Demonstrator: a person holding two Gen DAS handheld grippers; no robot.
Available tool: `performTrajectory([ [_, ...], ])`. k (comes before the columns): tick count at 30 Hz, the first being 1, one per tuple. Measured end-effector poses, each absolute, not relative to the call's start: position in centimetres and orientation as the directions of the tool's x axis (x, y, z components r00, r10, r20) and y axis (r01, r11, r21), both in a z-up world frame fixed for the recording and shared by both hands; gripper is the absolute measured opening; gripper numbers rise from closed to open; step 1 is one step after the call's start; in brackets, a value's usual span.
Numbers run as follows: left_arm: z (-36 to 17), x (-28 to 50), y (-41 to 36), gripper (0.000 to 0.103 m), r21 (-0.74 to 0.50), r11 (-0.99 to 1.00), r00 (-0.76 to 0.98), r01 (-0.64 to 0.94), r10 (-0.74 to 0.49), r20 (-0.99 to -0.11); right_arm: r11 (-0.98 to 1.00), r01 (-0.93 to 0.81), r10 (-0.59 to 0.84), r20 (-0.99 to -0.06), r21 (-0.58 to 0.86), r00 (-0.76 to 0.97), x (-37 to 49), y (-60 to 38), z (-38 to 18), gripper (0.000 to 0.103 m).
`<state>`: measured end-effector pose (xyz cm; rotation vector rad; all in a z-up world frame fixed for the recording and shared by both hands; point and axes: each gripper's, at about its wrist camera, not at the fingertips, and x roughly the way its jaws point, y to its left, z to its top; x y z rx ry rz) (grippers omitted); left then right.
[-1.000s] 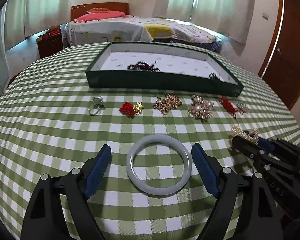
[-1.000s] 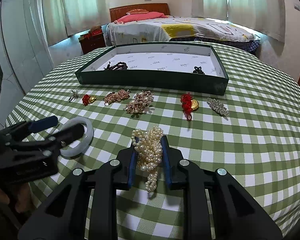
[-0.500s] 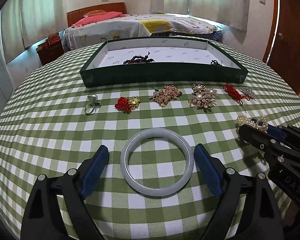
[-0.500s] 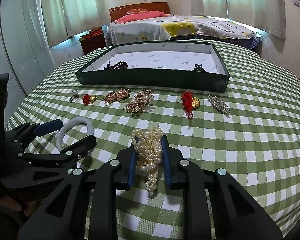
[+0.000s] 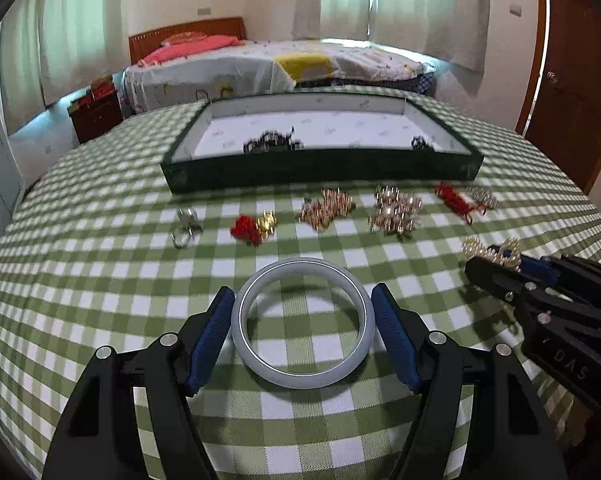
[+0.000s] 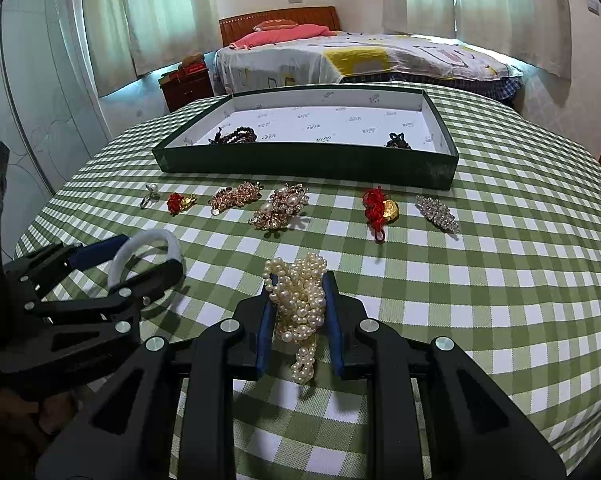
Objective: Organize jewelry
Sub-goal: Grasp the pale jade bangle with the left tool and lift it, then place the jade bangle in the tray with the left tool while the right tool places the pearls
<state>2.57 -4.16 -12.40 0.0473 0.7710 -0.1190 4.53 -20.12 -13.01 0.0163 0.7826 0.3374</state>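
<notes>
Since a second ago the left gripper (image 5: 303, 334) has been closed in from a wide spread, and the pale bangle (image 5: 303, 323) is now clamped between its blue pads (image 5: 211, 334) — tilted up off the green checked tablecloth (image 5: 100, 280). The pearl strand (image 6: 299, 302) is gripped by the narrowed right gripper (image 6: 299, 316), as before. The letters "DAS" are read on the right gripper's arm in the left view. Small printed marks on the green tray's (image 6: 308, 164) white lining are illegible — dark beads (image 6: 236, 136) are seen lying inside.
</notes>
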Motion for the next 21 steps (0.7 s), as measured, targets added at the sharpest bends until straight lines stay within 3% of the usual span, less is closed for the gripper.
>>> performTrajectory([
  [10,-8.8,4.7,-3.7,0.068,-0.031,0.993,0.764,0.114,-0.108,-0.636,0.945,-0.277,0.321,-0.634,0.172,0.704,6.7,-21.0,-9.8,0.022],
  [21,-5.8,12.2,-5.2,0.068,-0.052,0.992,0.799,0.117,-0.125,-0.588,0.945,-0.281,0.326,-0.562,0.168,0.76,13.6,-20.5,-6.2,0.022],
])
